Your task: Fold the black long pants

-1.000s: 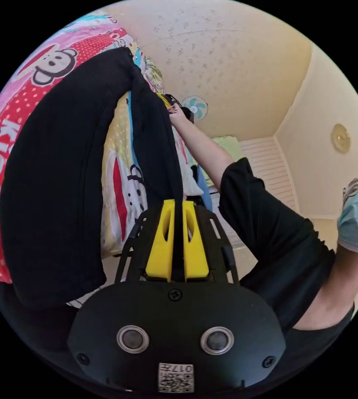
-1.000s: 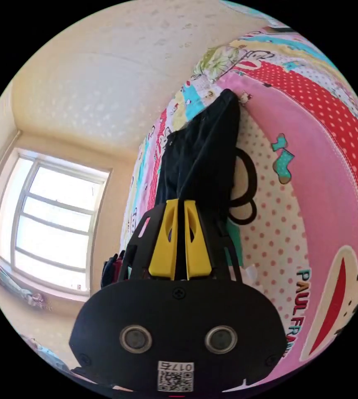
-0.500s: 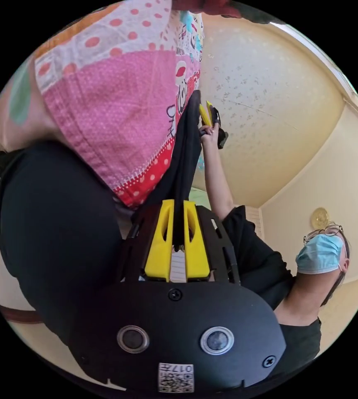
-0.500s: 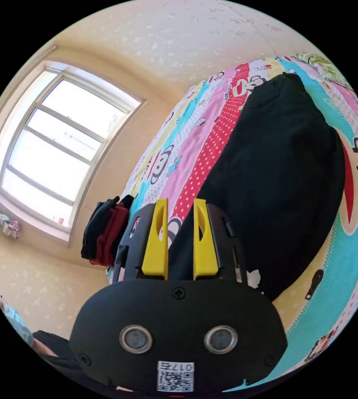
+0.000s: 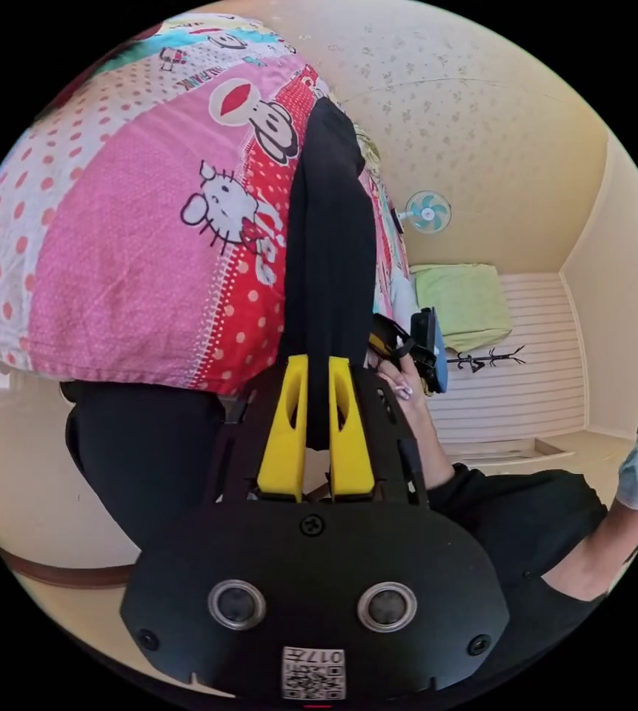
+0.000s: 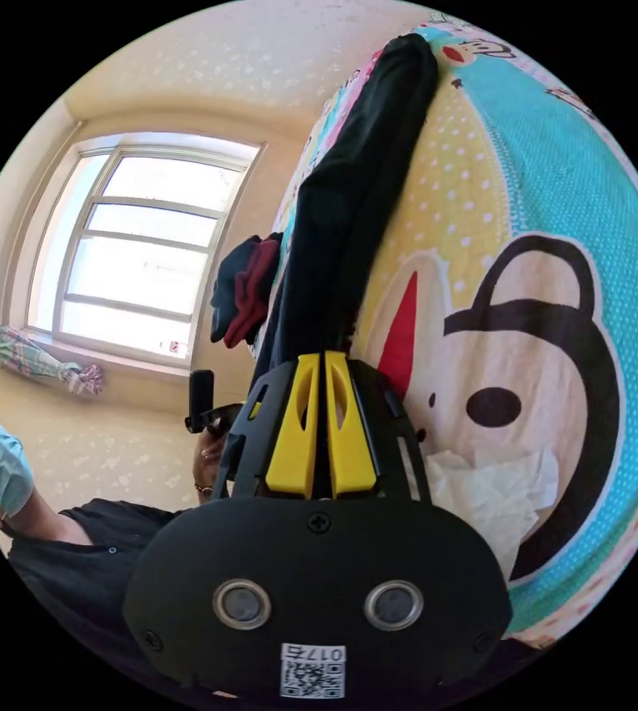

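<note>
The left gripper (image 5: 317, 363) pinched the black pants (image 5: 330, 244) on the bedsheet (image 5: 133, 244); the right gripper (image 6: 317, 359), jaws nearly together, apparently clamped them too.

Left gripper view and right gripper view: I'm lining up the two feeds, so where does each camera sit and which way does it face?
Left gripper view: rides behind the left gripper, facing along the black long pants on the cartoon bedsheet; a hand and masked person beside it.
Right gripper view: rides behind the right gripper, facing along the pants toward the window; the person lower left.
Shared: the pants, sheet and person.
</note>
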A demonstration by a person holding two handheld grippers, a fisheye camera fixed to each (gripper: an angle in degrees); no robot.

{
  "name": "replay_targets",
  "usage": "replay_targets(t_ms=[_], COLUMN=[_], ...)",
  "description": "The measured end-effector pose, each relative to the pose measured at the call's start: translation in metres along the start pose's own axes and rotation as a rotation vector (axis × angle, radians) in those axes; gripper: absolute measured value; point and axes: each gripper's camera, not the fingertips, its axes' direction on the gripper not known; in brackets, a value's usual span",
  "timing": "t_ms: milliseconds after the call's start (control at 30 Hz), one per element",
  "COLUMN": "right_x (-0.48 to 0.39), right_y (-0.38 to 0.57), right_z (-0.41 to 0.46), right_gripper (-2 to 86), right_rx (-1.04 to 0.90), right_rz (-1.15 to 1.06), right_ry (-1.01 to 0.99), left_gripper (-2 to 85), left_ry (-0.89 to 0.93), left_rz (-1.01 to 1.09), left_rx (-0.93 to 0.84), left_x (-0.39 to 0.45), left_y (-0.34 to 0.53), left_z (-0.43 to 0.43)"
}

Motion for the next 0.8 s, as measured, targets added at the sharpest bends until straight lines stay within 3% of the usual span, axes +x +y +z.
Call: replay_targets(t_ms=[100,200,367,467,567,667,767,800], right_x=[-0.039,-0.074,-0.042,-0.068,-0.075,-0.063,-0.088,-0.094], right_y=[0.015,0.051,0.088,0.097,0.078,0.051,0.061,0.065], right_z=[-0.063,-0.106,-0.124,-0.144,-0.127,-0.084,-0.109,-0.120], right_gripper=[1.9,1.8,3.8,6.9,9.5,7.4,4.4,4.3], right_rx=[0.029,-0.011,-0.109,0.094,0.094,-0.093,-0.018,0.019], right_rz=[-0.077,-0.165,0.029,-0.070,-0.123,-0.068,-0.092,-0.099], right_ry=[0.041,0.242,0.652,0.499,0.273,0.292,0.254,0.264], left_gripper=[4.6,4.7,4.6,4.2,4.0,3.9,3.8,3.8], left_ry=[0.075,0.213,0.099,0.094,0.083,0.173,0.378,0.367], left_rz=[0.080,0.154,0.074,0.046,0.057,0.084,0.069,0.090], left_rx=[-0.064,-0.198,-0.369,-0.317,-0.311,-0.325,-0.307,-0.298], left_x=[0.028,0.053,0.050,0.048,0.052,0.057,0.056,0.059], left_y=[0.014,0.035,0.074,0.089,0.093,0.091,0.093,0.097], left_z=[0.005,0.042,0.130,0.139,0.129,0.123,0.121,0.119])
